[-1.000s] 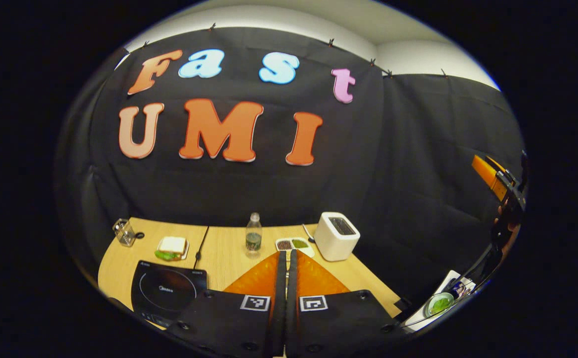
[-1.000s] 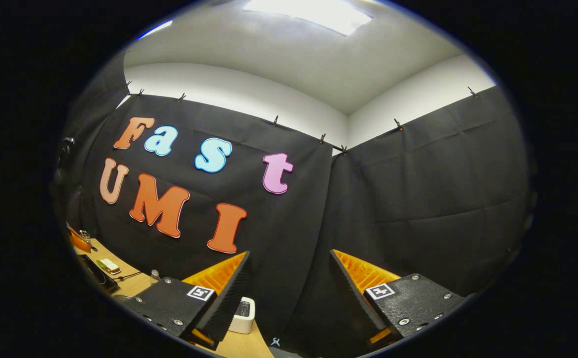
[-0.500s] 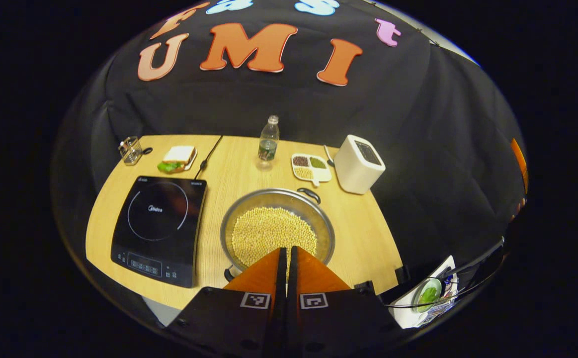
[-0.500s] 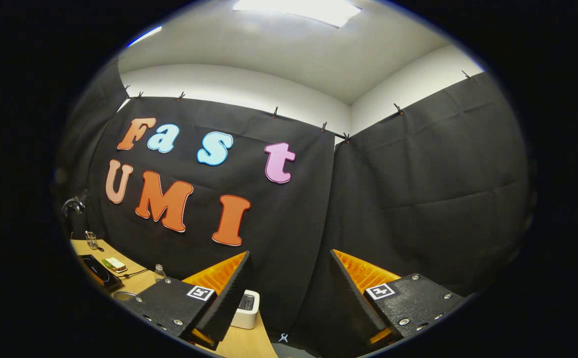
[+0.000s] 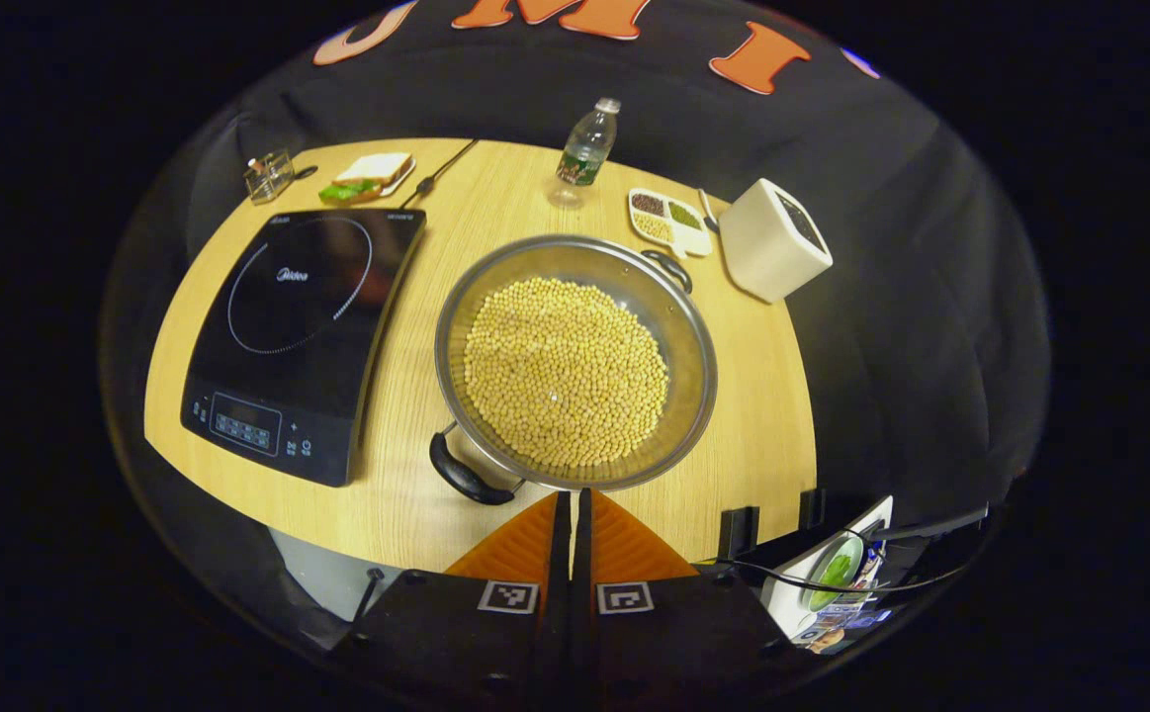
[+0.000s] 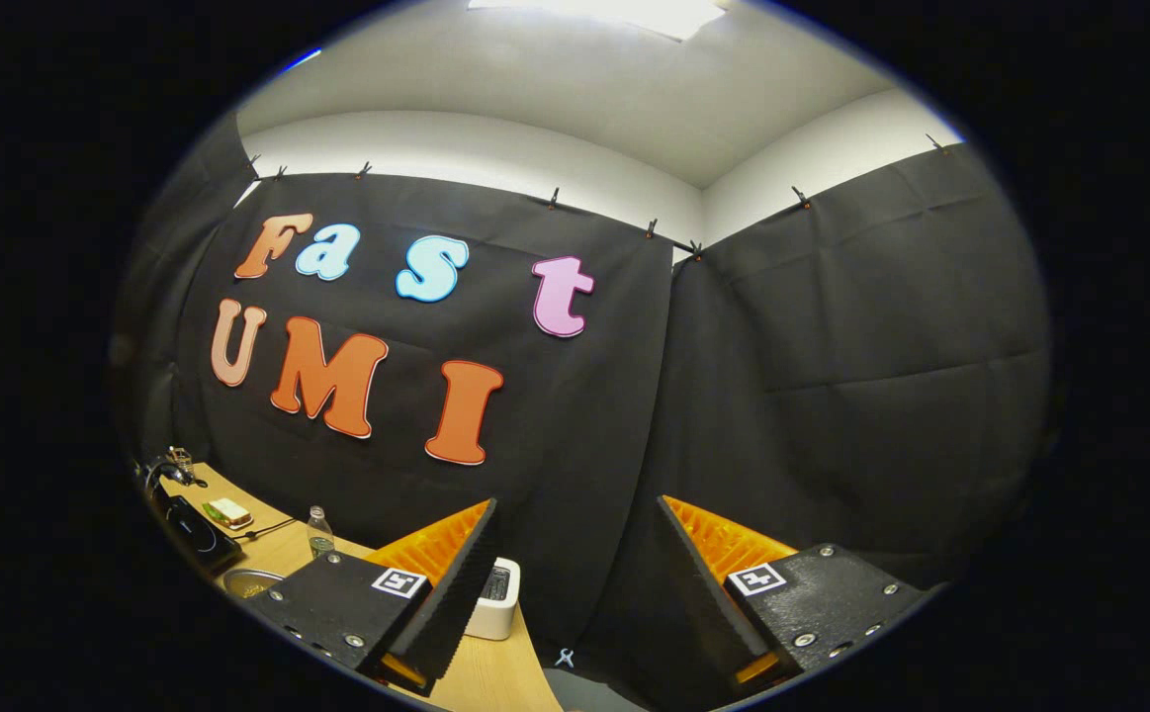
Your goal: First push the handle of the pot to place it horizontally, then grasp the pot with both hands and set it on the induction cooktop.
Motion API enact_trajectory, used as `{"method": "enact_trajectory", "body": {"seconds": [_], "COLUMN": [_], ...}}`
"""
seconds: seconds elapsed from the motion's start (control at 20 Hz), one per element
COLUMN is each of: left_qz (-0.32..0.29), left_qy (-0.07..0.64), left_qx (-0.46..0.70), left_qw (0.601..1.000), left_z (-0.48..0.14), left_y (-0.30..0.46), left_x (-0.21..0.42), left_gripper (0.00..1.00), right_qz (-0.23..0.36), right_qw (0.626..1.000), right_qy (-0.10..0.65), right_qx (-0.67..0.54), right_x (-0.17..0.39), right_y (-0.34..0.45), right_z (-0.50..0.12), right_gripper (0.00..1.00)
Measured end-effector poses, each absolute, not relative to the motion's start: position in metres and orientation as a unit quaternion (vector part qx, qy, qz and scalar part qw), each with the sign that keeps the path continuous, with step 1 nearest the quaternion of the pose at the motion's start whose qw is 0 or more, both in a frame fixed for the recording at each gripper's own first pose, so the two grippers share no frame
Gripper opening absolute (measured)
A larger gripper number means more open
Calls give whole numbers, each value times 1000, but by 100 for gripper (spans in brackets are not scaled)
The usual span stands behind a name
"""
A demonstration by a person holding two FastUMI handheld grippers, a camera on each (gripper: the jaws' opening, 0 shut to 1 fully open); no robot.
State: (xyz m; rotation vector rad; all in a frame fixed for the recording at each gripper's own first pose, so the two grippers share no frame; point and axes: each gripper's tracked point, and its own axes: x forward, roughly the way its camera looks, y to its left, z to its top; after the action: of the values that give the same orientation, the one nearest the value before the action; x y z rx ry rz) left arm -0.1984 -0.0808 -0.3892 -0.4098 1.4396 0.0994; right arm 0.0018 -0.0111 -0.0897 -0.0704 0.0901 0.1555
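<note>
On the wooden worktop (image 5: 416,494) the induction cooktop (image 5: 298,331) lies just left of the bean-filled pot (image 5: 575,361), its near handle (image 5: 463,475) pointing down-left; the left gripper (image 5: 571,509) hovers above, fingers pressed together, while the right gripper (image 6: 575,554) spreads wide, facing the wall

Black cloth walls (image 6: 832,326), white ceiling (image 6: 575,89) with light panel (image 6: 624,12), wooden table (image 5: 752,396)

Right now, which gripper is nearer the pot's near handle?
Left. The left gripper hangs shut just short of the pot, by its near handle. The right gripper is open, raised off to the side, aimed at the wall.
</note>
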Motion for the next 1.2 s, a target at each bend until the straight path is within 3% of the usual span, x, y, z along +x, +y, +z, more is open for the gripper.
{"method": "enact_trajectory", "body": {"seconds": [0.55,1.2], "left_qz": [53,17], "left_qy": [741,787], "left_qx": [-243,-177], "left_qw": [624,591], "left_z": [-446,-500], "left_y": [-84,-97], "left_x": [-234,-237], "left_gripper": [8,8], "right_qz": [20,-70], "right_qw": [995,987], "right_qy": [74,116], "right_qx": [-60,-88], "right_x": [-14,-32], "right_y": [-21,-59], "right_z": [-95,-104], "right_gripper": [95,93]}}
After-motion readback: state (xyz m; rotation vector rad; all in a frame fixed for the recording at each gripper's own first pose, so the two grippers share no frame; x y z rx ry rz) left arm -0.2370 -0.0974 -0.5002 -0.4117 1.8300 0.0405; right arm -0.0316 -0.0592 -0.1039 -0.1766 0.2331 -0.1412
